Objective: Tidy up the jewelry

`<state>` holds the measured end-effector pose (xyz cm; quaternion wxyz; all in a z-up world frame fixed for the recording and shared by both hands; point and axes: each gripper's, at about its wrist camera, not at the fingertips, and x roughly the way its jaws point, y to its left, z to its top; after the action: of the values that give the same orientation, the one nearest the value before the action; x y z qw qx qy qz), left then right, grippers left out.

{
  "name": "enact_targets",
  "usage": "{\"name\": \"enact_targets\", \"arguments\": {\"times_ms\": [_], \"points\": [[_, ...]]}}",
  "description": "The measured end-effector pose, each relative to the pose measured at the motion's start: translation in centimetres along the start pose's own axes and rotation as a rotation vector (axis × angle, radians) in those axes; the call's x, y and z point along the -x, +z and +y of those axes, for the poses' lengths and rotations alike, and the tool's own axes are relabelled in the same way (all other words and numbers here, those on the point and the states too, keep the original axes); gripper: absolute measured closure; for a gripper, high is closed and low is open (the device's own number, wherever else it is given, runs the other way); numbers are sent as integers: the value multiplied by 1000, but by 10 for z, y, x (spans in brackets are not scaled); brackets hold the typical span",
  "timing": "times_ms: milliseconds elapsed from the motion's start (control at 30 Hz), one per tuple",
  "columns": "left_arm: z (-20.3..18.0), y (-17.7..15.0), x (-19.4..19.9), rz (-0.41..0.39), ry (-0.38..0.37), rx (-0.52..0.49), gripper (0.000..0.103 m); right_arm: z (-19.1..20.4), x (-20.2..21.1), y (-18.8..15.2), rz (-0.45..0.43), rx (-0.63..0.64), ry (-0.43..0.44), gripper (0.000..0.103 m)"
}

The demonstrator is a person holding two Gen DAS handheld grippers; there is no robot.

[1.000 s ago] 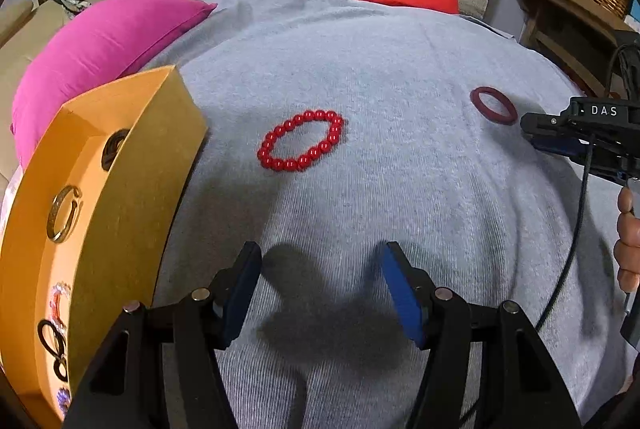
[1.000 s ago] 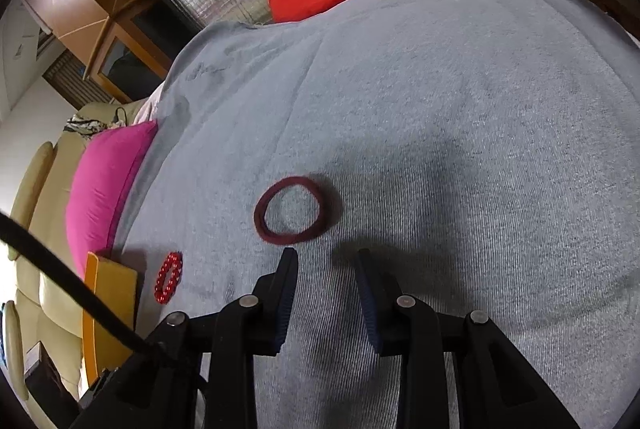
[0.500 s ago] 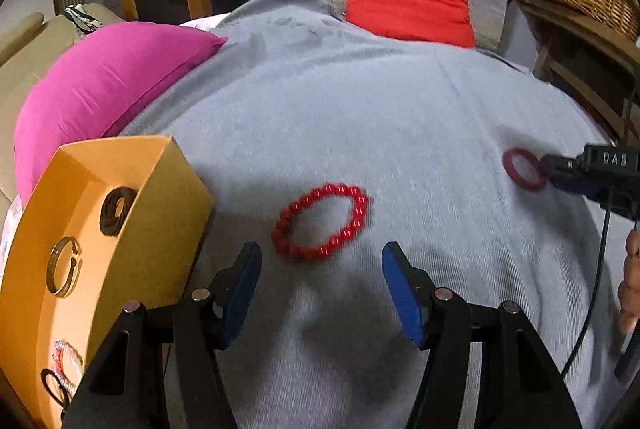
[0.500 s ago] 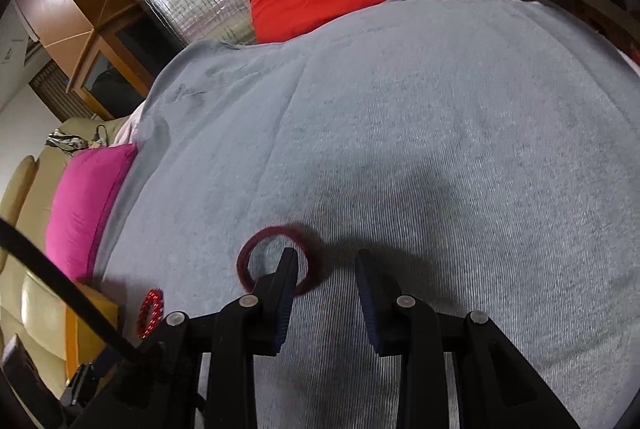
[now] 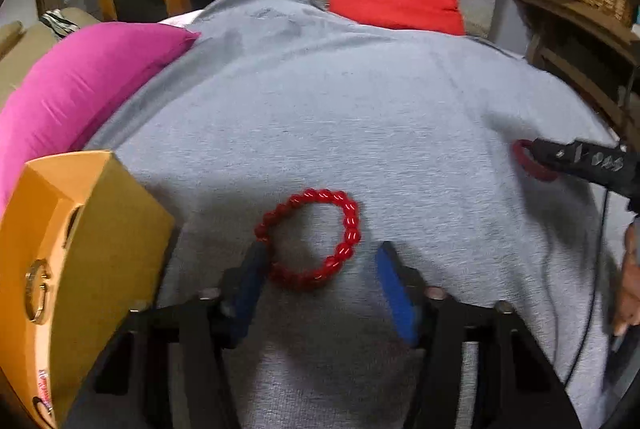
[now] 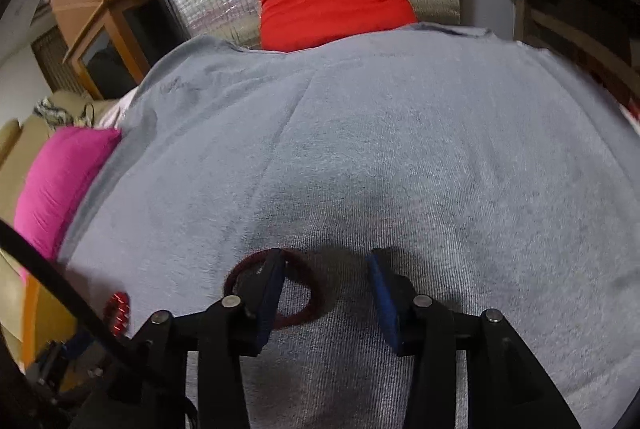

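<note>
In the left wrist view, the left tongs (image 5: 320,265) are hanging released just above the grey cloth (image 5: 360,117), with their jaws spread wide. The red bead bracelet (image 5: 310,239) is lying flat on the cloth right at the fingertips, mostly between them; its near-left edge is touching or passing under the left finger, while the right finger is standing a little apart from the beads. The oval is running from near-left to far-right. The yellow box (image 5: 100,249), already holding a gold ring (image 5: 36,291), is sitting just to the left. Far to the right, the other tool's tip is reaching over a dark red ring (image 5: 532,165).

In the right wrist view, the right tongs (image 6: 326,269) are also released, jaws apart. The dark red ring (image 6: 304,293) is lying flat on the cloth, off-centre to the left: the left finger is covering its middle, and only its right arc is falling inside the gap. Each piece is lying nearest its own tool, so judging from this, a closing squeeze on either would probably catch one side of its loop.
</note>
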<state>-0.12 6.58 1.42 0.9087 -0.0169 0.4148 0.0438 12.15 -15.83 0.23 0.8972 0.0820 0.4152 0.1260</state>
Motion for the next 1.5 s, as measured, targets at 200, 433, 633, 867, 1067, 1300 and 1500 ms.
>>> {"name": "enact_targets", "arguments": {"times_ms": [200,433,633,867,1067,1300,1500], "points": [[-8,-2,5,-23,-44,-50,87,10,3,-2,-15,73,-33,93],[-10,-6,12,-3,-118,-40,96,5,8,-7,4,72,-7,95],[3,-5,21,-26,-86,24,96,-9,19,-16,38,46,16,95],[6,0,17,-43,-45,58,46,-25,28,-22,59,21,58,94],[1,6,8,-48,-38,51,28,-36,31,-23,62,-2,110,94],[-2,6,-9,11,-88,34,36,-36,31,-24,64,16,123,95],[-2,6,-4,0,-145,27,95,-34,30,-24,63,16,113,95]]}}
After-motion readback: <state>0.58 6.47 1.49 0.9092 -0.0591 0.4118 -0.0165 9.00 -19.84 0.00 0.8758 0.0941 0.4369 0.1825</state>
